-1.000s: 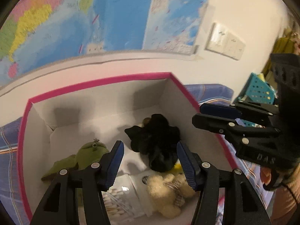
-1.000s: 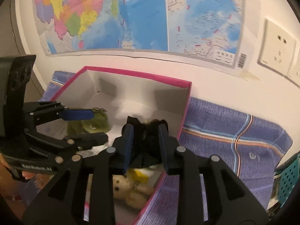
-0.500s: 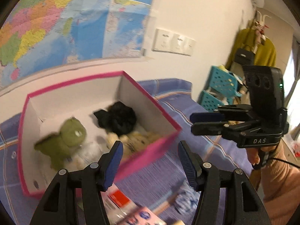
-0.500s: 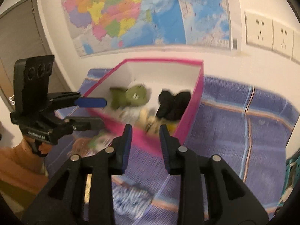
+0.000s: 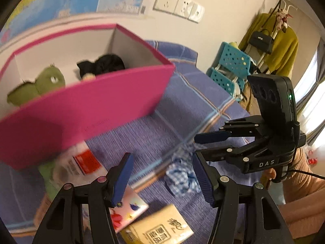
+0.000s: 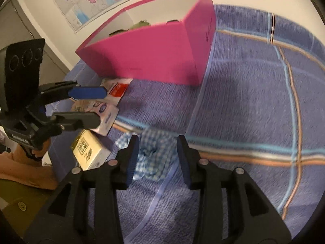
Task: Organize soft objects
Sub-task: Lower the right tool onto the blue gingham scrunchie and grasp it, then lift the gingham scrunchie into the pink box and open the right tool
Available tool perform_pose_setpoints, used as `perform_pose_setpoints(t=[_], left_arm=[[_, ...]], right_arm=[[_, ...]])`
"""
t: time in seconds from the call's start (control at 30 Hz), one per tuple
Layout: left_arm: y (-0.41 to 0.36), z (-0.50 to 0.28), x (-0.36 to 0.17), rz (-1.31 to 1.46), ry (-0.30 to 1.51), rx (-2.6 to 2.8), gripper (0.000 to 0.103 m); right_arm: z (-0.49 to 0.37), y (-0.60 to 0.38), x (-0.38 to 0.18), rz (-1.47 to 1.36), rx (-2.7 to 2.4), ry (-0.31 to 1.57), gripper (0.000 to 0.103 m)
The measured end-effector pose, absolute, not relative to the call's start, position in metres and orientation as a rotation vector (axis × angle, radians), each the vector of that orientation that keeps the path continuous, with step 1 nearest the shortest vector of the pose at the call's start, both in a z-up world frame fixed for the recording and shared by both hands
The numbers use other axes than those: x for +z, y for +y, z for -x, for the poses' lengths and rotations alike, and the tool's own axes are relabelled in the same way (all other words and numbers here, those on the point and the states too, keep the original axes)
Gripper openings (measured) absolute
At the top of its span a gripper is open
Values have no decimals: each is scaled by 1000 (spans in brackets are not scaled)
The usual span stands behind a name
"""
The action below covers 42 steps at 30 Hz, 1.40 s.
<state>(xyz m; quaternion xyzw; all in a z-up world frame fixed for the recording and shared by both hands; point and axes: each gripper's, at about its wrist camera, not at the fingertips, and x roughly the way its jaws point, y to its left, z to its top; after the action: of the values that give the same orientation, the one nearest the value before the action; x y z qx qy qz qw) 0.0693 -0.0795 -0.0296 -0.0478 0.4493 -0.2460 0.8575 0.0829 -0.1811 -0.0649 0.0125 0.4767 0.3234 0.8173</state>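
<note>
1. The pink box (image 6: 154,55) is the landmark: it stands upright on the purple blanket (image 6: 254,93) and its near wall blocks any level approach to what lies inside.
2. Its top is open; the green plush (image 5: 40,83) and black plush (image 5: 103,65) take up part of the floor inside.
3. To the box's right, the blanket lies bare and wide.
4. At the foot of the box's near wall, flat packets (image 6: 115,89) and a yellow carton (image 6: 89,152) crowd the left side.
5. The checked cloth (image 6: 154,154) lies in front of the box, open blanket between them.
6. The left gripper (image 6: 91,105) hangs over the packets, the right gripper (image 6: 157,158) over the cloth.
</note>
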Motion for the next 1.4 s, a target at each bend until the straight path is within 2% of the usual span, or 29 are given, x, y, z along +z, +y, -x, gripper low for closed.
perform_pose_setpoints(t=[0.4,0.47,0.5,0.63,0.97,1.3,1.4], left_arm=[[-96,-60,-56,104,1030,-559,62],[-98,-61,-57,101,1038,-564,62],[-100,-61,-58,97,1042,-574,62],[-101,-62,-60,107,1049,-592,62],[-91,-70,-56,184,1036,-615,60],[-91,-81,-22,182,931,-637,40],[-88,-85,-6,171,889,-629,40]], right_arm=[[-79,-184,-77,-76,674,1028,40],[-77,-186,-76,-74,664,1023,28],[-76,-186,-75,-73,662,1020,18],[-73,-181,-70,-41,669,998,11],[-61,-173,-29,-5,720,871,9],[-60,-159,11,79,755,755,9],[-64,-157,27,98,765,709,9]])
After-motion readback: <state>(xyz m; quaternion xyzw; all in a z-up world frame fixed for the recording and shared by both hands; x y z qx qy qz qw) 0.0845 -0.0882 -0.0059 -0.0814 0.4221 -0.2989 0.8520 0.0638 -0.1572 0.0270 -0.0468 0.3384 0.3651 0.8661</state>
